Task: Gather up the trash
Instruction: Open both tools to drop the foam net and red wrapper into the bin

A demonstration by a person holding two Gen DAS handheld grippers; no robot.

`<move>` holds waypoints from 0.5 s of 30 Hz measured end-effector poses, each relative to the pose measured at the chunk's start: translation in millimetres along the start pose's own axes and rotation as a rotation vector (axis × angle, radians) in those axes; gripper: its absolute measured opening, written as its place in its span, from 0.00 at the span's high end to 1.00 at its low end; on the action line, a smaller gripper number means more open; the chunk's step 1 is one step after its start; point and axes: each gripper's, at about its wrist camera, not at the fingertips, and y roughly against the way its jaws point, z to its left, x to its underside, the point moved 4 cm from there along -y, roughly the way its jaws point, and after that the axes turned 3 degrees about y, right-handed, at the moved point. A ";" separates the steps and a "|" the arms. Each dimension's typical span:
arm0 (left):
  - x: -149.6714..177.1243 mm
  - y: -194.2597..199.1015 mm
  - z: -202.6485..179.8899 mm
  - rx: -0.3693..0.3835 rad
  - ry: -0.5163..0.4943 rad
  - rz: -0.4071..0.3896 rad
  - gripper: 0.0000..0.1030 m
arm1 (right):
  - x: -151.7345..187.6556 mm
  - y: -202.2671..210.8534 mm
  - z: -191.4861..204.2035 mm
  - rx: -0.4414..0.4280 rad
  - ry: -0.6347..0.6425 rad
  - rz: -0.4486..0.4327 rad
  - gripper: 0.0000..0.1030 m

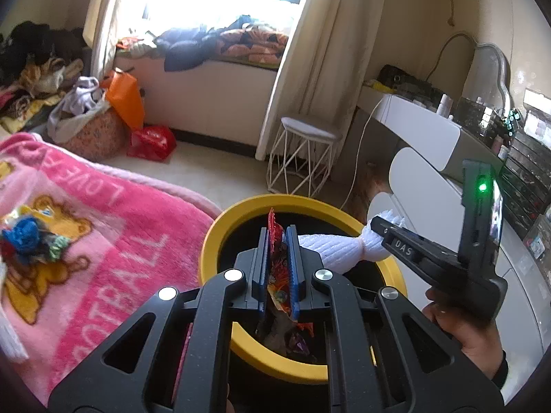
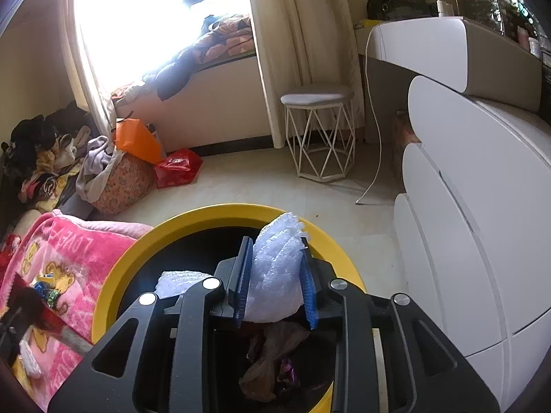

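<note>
Over the yellow-rimmed bin [image 1: 210, 241] beside a pink blanket [image 1: 113, 227], left jaws clamp a wrapper [image 1: 278, 268], right jaws pinch white foam [image 2: 275, 275].

bin [image 2: 113, 275] floor: hidden under trash | blanket [image 1: 113, 241]: cut by left edge | dresser-top items [image 1: 516, 130]: too small to tell

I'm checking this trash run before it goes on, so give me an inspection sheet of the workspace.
Surface: pink blanket on the bed beside the bin.
Job's things: yellow-rimmed bin already holds wrappers; more wrappers lie on the blanket.
Clutter: clothes pile, orange bag, red bag on the floor.
Grippers: left gripper shut on a red snack wrapper over the bin; right gripper with white foam wrap between its pads, over the bin.
Cables: white cable trailing from the dresser to the floor.
Surroundings: wire stool, white dresser, curtained window.
</note>
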 end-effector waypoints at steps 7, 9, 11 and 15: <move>2.3 -15.7 -0.2 0.023 0.011 0.035 0.91 | -0.5 -3.0 -2.5 -0.027 -0.012 0.011 0.65; 1.9 -18.1 0.4 0.020 0.012 0.039 0.82 | -0.2 -3.9 -3.5 -0.032 -0.017 0.016 0.62; 2.1 -19.6 1.4 0.025 0.022 0.043 0.72 | 0.4 -5.2 -4.7 -0.034 -0.020 0.019 0.59; 2.7 -18.1 4.0 0.028 0.037 0.044 0.56 | 0.4 -5.1 -7.4 -0.036 -0.032 0.018 0.51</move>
